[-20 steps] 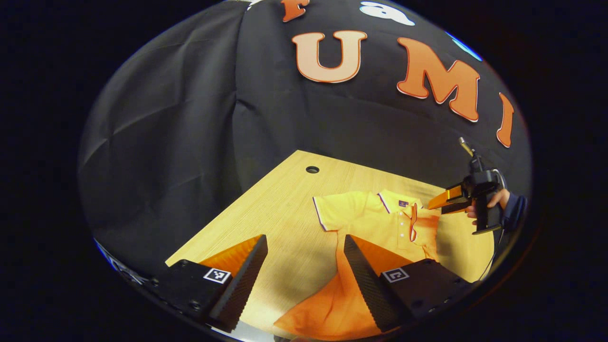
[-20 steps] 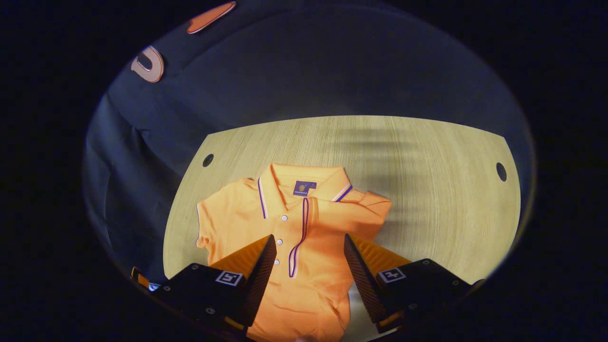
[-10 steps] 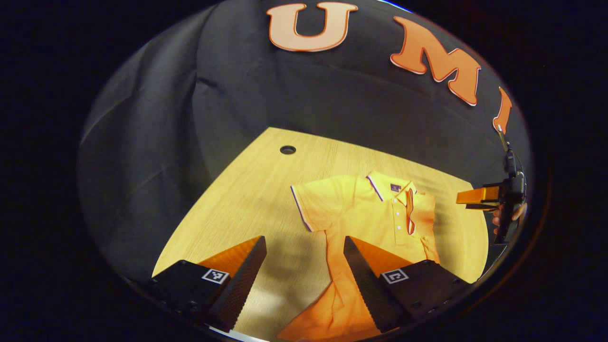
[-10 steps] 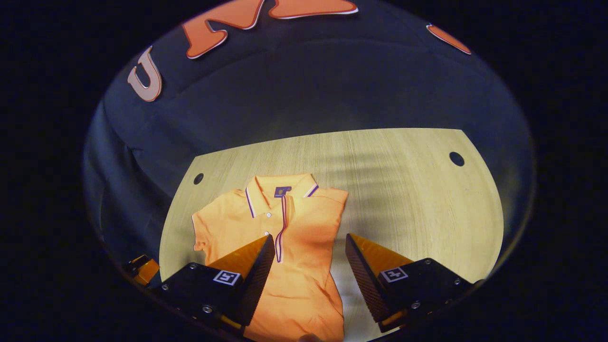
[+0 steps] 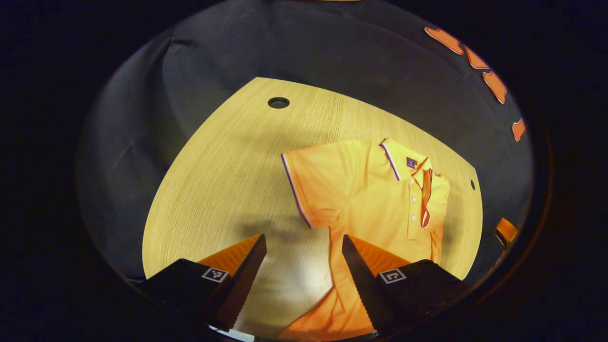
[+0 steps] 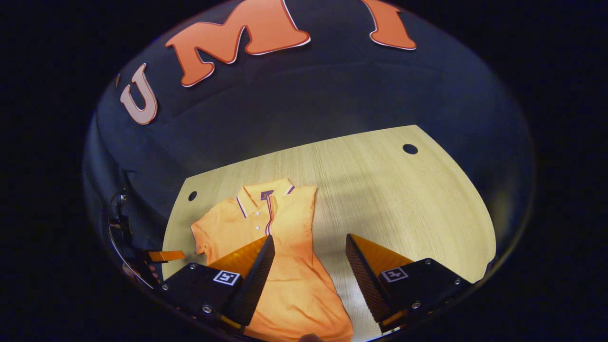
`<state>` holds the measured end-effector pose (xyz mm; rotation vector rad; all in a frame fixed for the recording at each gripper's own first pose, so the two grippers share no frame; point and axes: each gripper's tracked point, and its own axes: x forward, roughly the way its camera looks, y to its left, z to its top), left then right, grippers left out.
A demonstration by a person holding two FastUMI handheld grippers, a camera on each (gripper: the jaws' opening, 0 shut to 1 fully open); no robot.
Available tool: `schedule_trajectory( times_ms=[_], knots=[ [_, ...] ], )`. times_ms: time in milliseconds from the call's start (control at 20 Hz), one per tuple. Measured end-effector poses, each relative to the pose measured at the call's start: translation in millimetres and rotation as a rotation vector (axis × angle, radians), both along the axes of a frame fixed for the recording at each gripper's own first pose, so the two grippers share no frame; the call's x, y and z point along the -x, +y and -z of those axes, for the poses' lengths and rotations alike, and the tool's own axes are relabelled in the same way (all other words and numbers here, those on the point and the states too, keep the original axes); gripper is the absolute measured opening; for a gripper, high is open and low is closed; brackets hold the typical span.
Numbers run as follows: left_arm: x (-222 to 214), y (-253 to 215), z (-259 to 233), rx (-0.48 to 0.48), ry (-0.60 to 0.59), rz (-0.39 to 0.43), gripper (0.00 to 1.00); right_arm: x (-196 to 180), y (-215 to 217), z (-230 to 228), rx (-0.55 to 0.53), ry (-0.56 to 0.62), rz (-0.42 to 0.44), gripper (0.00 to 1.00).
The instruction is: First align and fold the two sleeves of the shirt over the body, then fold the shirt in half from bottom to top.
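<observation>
You see one orange polo shirt [image 6: 280, 251] lower left | one pale wooden tabletop [image 6: 403, 204], two holes | collar label unreadable | your left gripper [image 5: 304, 247] and right gripper [image 6: 309, 247]: fingers apart, empty.

table [image 5: 228, 161]: light wood grain, brightly lit from above, under and ahead of both camera views | cable holes: one [image 5: 278, 102] far ahead-left in left gripper view, two [image 6: 410, 148] [image 6: 192, 195] near the back edge in right gripper view | wall [image 6: 332, 95]: creased black cloth behind the table
</observation>
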<state>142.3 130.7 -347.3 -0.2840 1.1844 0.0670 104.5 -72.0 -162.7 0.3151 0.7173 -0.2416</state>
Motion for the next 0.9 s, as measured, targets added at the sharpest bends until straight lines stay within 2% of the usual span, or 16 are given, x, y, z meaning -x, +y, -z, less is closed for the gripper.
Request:
schedule_trajectory(
  times_ms=[300,550,900],
  knots=[
    [-39.2,-1.2,33.7,0.025,0.086,0.042,0.97,60.6,3.2,-7.8,0.046,-0.029,0.085,0.94],
    [-67.2,-2.0,52.0,0.02,0.135,0.027,0.96,100.5,-5.1,-13.2,0.053,-0.025,0.153,0.95],
    [-87.9,12.9,72.9,-0.064,0.217,0.016,0.95,127.9,-9.0,-15.1,0.054,-0.029,0.18,0.95]
  ],
)
